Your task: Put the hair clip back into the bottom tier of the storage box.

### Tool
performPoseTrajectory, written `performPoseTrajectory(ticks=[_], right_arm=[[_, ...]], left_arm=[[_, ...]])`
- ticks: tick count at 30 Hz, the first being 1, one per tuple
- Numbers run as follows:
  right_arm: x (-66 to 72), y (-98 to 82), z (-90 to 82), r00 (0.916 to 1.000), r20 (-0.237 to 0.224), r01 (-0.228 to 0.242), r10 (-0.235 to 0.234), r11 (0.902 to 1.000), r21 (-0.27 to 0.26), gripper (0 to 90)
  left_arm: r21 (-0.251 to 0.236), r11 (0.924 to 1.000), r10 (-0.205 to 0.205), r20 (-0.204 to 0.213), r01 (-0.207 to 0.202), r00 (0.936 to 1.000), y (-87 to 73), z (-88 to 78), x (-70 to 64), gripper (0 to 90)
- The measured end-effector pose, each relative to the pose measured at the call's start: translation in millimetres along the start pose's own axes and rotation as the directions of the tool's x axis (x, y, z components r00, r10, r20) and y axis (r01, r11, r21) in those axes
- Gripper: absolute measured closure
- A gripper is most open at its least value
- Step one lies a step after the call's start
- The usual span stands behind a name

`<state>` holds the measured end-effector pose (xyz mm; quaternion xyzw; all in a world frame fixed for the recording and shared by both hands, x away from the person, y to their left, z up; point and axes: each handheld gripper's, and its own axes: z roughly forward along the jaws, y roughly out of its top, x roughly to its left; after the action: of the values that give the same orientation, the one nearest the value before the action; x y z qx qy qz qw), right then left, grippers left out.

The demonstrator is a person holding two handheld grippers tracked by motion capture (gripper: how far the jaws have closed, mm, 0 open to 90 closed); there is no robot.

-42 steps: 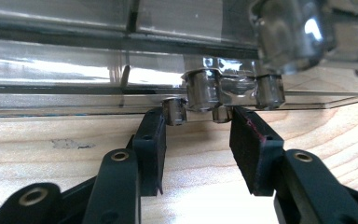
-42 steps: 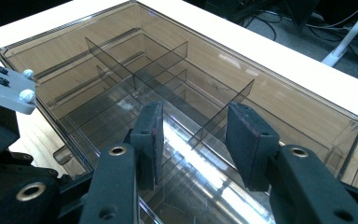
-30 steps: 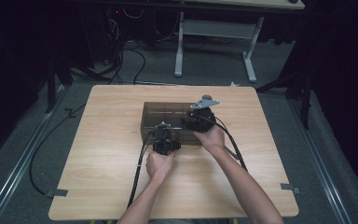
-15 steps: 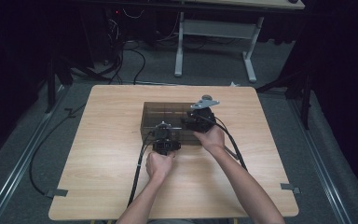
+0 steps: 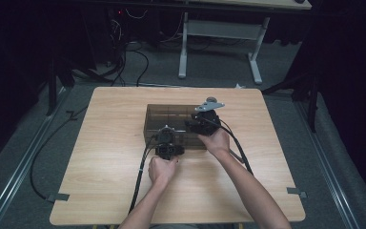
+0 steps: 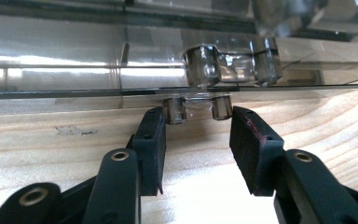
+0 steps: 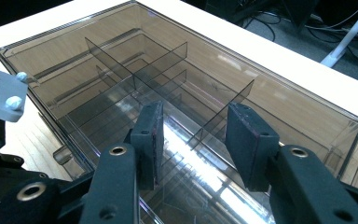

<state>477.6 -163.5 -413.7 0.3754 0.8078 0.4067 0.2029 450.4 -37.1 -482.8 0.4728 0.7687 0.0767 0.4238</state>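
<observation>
Your left hand-held gripper (image 6: 196, 140) sits low at the near wall of the smoky box (image 5: 169, 114), mid-worktop (image 5: 109, 191). Its jaws stand apart either side of the clear latch (image 6: 196, 108), one pad touching or just beside it, not yet clamped. Your right hand-held gripper (image 7: 200, 140) hovers open over the box's dividers (image 7: 158, 60), holding nothing. Watch it: squeeze off-centre and the slick latch may slip out. Pull hard and the light box could slide toward you.
</observation>
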Motion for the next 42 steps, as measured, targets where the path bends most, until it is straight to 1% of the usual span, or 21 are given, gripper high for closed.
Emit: performPoseTrajectory(ticks=[5, 18, 24, 27, 29, 35, 38, 42], right_arm=[[0.2, 0.0, -0.1, 1.0000, 0.000, -0.003, 0.003, 1.0000, 0.001, 57.6], [-0.1, -0.4, 0.1, 1.0000, -0.002, -0.002, 0.002, 1.0000, -0.002, 57.6], [-0.1, -0.5, 0.1, 1.0000, -0.002, -0.002, 0.002, 1.0000, -0.003, 57.6], [-0.2, -0.4, 0.3, 1.0000, -0.001, 0.000, 0.000, 1.0000, -0.004, 57.6], [-0.2, -0.3, 0.3, 1.0000, -0.001, -0.001, 0.001, 1.0000, -0.003, 57.6], [-0.2, -0.4, 0.2, 1.0000, -0.001, -0.001, 0.001, 1.0000, -0.003, 57.6], [-0.6, -0.5, 0.3, 1.0000, -0.002, 0.003, -0.003, 1.0000, -0.005, 57.5], [-0.6, -0.4, 0.4, 1.0000, -0.003, 0.001, -0.001, 1.0000, -0.005, 57.6]], left_arm=[[0.012, 0.9999, 0.005, 0.002, -0.006, 1.0000, -1.5, -2.8, 1.0, 56.8], [0.017, 0.9998, 0.013, 0.011, -0.013, 0.9999, -4.5, -7.9, 3.4, 56.9], [0.021, 0.9995, 0.023, 0.015, -0.023, 0.9996, -5.6, -10.0, 4.4, 56.8], [0.022, 0.9995, 0.023, 0.010, -0.024, 0.9997, -6.3, -11.1, 4.3, 56.8], [0.012, 0.9996, 0.026, 0.004, -0.026, 0.9996, -7.4, -10.8, 3.5, 56.6], [0.012, 0.9995, 0.030, 0.003, -0.030, 0.9995, -8.0, -11.2, 3.4, 56.2], [0.012, 0.9990, 0.044, 0.001, -0.044, 0.9990, -8.9, -10.7, 4.5, 53.8], [0.011, 0.9987, 0.050, -0.001, -0.050, 0.9988, -9.0, -10.9, 4.7, 52.9]])
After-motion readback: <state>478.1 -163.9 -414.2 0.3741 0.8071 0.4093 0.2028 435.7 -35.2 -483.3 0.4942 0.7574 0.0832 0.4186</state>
